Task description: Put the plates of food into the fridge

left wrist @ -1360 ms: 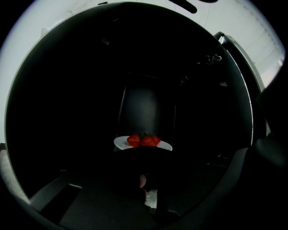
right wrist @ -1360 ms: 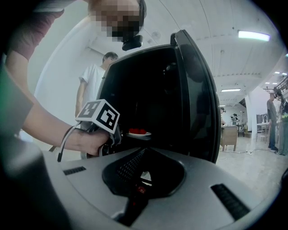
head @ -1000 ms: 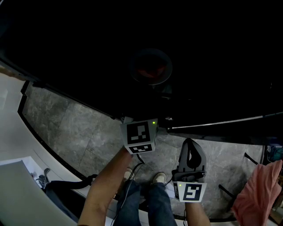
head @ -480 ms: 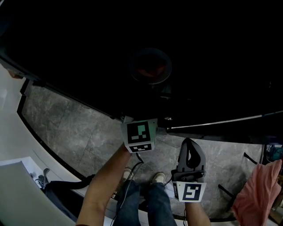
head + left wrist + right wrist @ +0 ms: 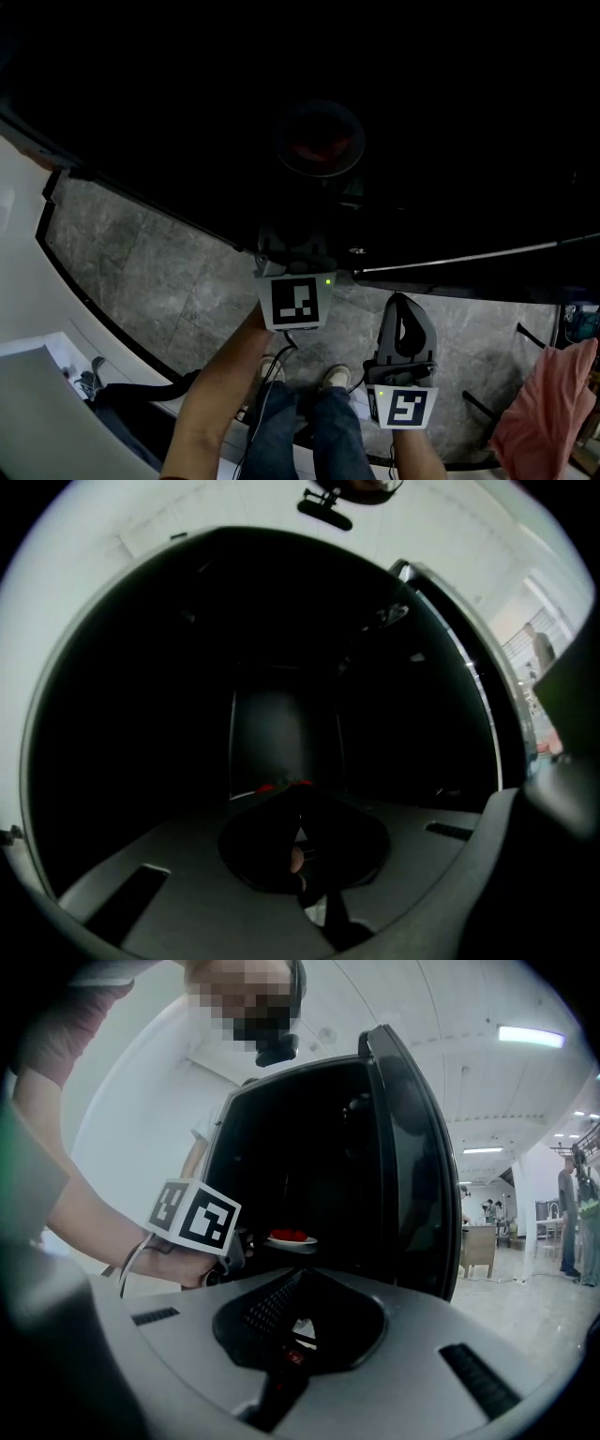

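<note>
A dark plate of red food [image 5: 319, 141] sits inside the black, unlit fridge; in the right gripper view the plate [image 5: 292, 1238] rests level on a shelf. My left gripper [image 5: 291, 246] reaches level into the fridge with its jaws shut. In the left gripper view the red food [image 5: 281, 786] shows just past the left gripper's [image 5: 298, 803] tips; whether they touch the plate I cannot tell. My right gripper [image 5: 403, 305] hangs outside the fridge, lower right. The right gripper [image 5: 302, 1279] is shut on nothing.
The fridge door [image 5: 412, 1166] stands open at the right, its lower edge [image 5: 469, 255] crossing above the right gripper. Below is the grey stone floor [image 5: 169, 281] with the person's legs and shoes [image 5: 309, 412]. A pink cloth [image 5: 544, 403] hangs at the far right.
The left gripper has rolled, so its marker cube now faces up squarely, and it has drawn back slightly toward me. The plate and the right gripper have not moved.
</note>
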